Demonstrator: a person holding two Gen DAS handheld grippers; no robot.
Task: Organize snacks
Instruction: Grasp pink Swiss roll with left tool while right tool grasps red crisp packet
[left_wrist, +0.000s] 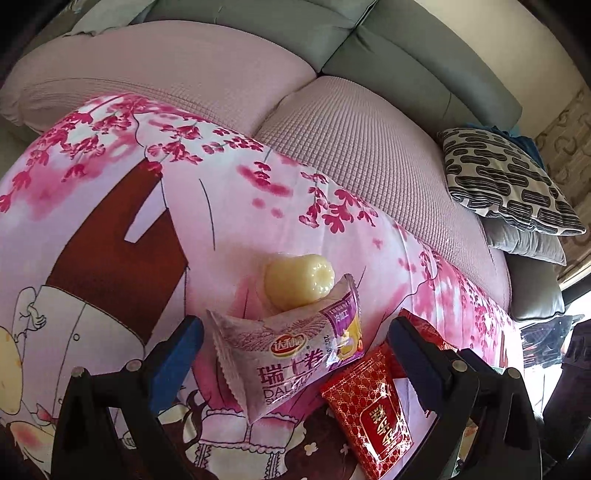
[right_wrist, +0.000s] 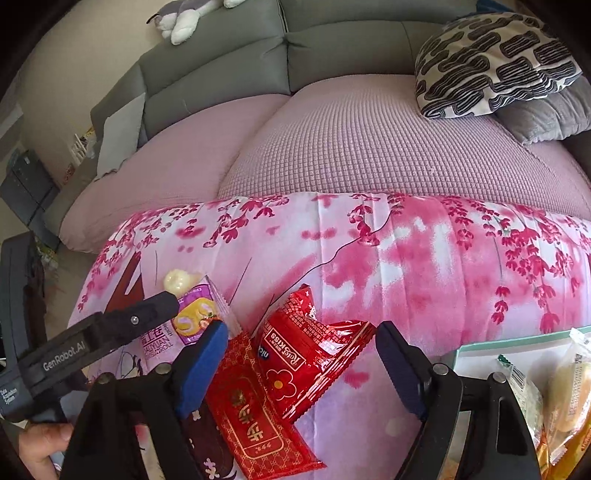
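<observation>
Several snacks lie on a pink flowered cloth (left_wrist: 207, 206). A purple-white swiss roll pack (left_wrist: 284, 343) sits between the open fingers of my left gripper (left_wrist: 295, 343), with a pale yellow jelly cup (left_wrist: 299, 280) just beyond it. A flat red-gold packet (left_wrist: 369, 406) lies to its right. In the right wrist view my right gripper (right_wrist: 299, 354) is open, with a shiny red "Ruler Kiss" pack (right_wrist: 310, 347) and the red-gold packet (right_wrist: 255, 410) between its fingers. The left gripper's finger (right_wrist: 122, 325) reaches over the swiss roll pack (right_wrist: 195, 317) there.
A box (right_wrist: 517, 347) holding several wrapped yellow snacks sits at the right edge. Behind the cloth is a sofa with pink seat covers (right_wrist: 332, 140), a black-white patterned pillow (right_wrist: 491, 62) and a grey pillow (left_wrist: 524, 240).
</observation>
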